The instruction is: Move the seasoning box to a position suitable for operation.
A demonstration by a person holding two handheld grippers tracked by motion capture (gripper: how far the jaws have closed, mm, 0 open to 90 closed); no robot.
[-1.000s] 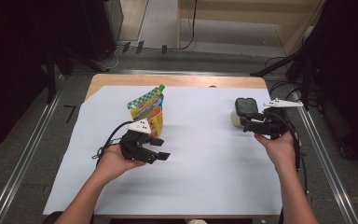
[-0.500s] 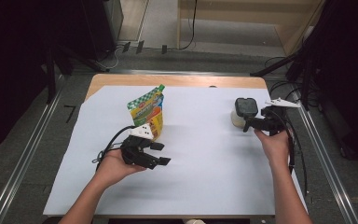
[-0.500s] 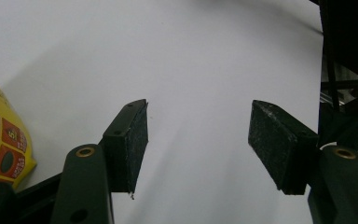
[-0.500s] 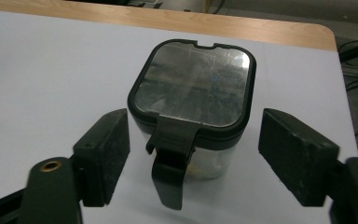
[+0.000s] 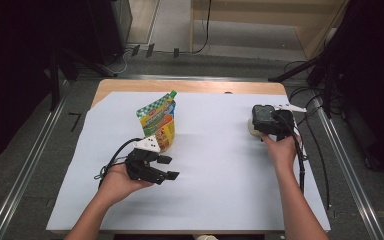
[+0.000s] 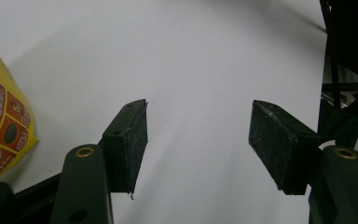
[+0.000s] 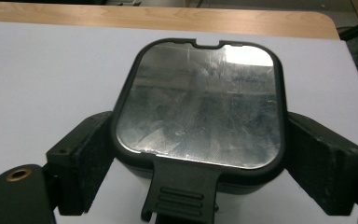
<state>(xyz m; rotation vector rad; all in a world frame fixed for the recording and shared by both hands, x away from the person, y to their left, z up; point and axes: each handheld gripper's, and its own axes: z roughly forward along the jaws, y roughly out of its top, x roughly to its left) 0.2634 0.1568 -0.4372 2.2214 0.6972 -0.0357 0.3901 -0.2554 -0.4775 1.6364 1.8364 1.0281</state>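
Observation:
A square container [image 5: 261,114] with a black-rimmed shiny lid [image 7: 200,102] and a front latch stands on the white sheet at the right. My right gripper [image 5: 264,125] [image 7: 198,163] straddles it. Its jaws have just been opening, and a pad [image 7: 91,158] sits beside each side wall without a clear squeeze. A yellow and green printed pouch [image 5: 159,120] [image 6: 0,126] stands upright left of centre. Just in front of the pouch my left gripper [image 5: 171,168] [image 6: 198,140] lies in the hand, open, with only bare sheet between its pads.
The white sheet [image 5: 215,165] covers most of the wooden table [image 5: 190,86], whose far edge shows beyond it. Metal rails [image 5: 25,165] run along both sides, and cables [image 5: 310,150] trail at the right. Dark stands and floor lie behind.
My right hand has sunk a little with the container, which now rests on the sheet, and its jaws stand wider. The left hand has barely shifted.

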